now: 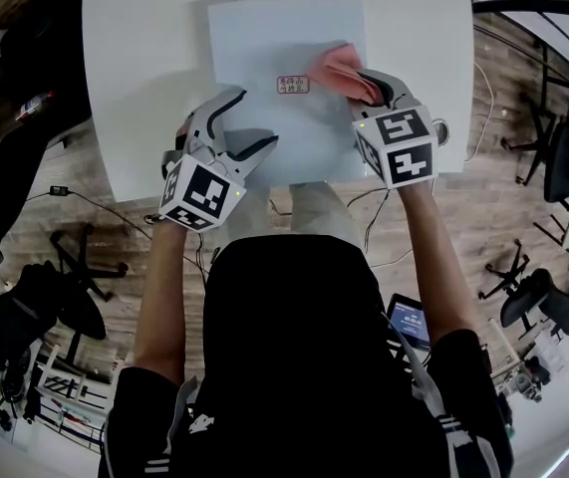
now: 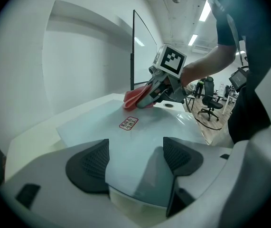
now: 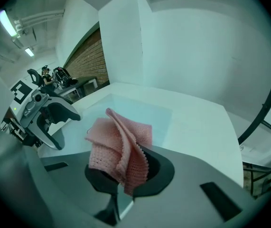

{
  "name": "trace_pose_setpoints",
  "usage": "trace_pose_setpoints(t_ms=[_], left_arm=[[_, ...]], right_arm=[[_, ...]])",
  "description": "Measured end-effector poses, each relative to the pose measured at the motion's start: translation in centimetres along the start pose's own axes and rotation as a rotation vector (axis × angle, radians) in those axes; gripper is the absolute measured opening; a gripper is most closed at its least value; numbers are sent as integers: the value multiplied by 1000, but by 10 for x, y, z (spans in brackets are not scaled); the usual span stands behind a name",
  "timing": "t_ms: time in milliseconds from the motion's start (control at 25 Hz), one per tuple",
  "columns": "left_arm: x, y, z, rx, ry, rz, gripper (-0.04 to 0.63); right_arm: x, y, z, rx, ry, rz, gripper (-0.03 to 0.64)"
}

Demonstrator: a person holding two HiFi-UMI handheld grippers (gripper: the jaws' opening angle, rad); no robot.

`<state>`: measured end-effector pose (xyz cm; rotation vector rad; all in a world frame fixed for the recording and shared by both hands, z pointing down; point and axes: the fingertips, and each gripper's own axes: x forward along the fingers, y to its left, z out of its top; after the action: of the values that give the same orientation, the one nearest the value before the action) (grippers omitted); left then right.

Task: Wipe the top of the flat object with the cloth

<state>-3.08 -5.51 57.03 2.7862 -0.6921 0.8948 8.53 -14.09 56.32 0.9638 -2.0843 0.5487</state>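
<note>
A flat pale panel [image 1: 264, 38] with a small red label [image 1: 292, 85] lies on the white table [image 1: 135, 58]. My right gripper [image 1: 369, 80] is shut on a pink knitted cloth [image 1: 342, 66], which rests on the panel's right part just beside the label. In the right gripper view the cloth [image 3: 118, 144] bunches up out of the shut jaws [image 3: 125, 177]. My left gripper [image 1: 239, 127] is open over the panel's near left part. Its pads [image 2: 88, 165] straddle the panel's near edge [image 2: 140, 175]. The left gripper view also shows the cloth [image 2: 135, 98] and label [image 2: 128, 123].
The table's front edge [image 1: 294, 182] runs just under both grippers. A round cable hole [image 1: 441, 129] sits near the table's right edge. Office chairs [image 1: 65, 297] and cables lie on the wooden floor around the person. A glass partition [image 2: 142, 46] stands beyond the table.
</note>
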Motion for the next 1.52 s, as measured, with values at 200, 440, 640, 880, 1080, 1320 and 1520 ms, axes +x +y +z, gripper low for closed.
trace_pose_setpoints(t_ms=[200, 440, 640, 880, 1080, 1320, 1520], left_arm=[[0, 0, -1, 1, 1, -1, 348], [0, 0, 0, -7, 3, -5, 348], [1, 0, 0, -7, 2, -6, 348], [-1, 0, -1, -8, 0, -7, 348], [-1, 0, -2, -2, -2, -12, 348], [0, -1, -2, 3, 0, -11, 348], [0, -1, -2, 4, 3, -13, 348]], right_arm=[[8, 23, 4, -9, 7, 59, 48], [19, 73, 17, -107, 19, 163, 48], [26, 103, 22, -200, 43, 222, 48], [28, 103, 24, -214, 51, 238, 48], [31, 84, 27, -158, 31, 203, 48], [29, 35, 31, -86, 9, 106, 48], [22, -11, 28, -19, 1, -9, 48]])
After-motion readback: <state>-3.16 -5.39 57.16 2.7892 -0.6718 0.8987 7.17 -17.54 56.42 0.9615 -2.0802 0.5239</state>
